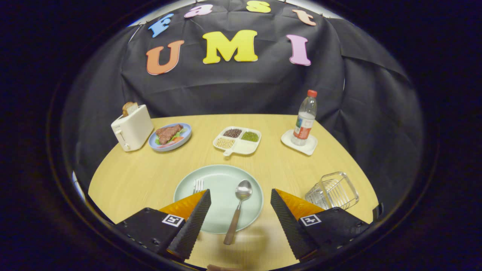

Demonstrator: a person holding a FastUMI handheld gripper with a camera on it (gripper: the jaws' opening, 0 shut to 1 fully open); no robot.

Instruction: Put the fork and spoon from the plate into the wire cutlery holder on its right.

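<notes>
Wide-open claw (240,205) above pale green plate (222,177), spoon (238,209) between its fingers (fork (198,185) partly hidden), wire cutlery holder (333,191) lower right.

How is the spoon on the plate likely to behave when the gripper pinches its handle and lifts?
The spoon, lying between the open gripper fingers, looks rigid, so it probably won't flex. Its shiny metal bowl may make it head-heavy and tilt in a handle grip. The handle overhangs the plate rim, so pressing it could seesaw the bowl upward.

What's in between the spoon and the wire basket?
In the gripper view, one finger of the open tool sits between the spoon and the holder, over the plate's rim and bare table.
</notes>
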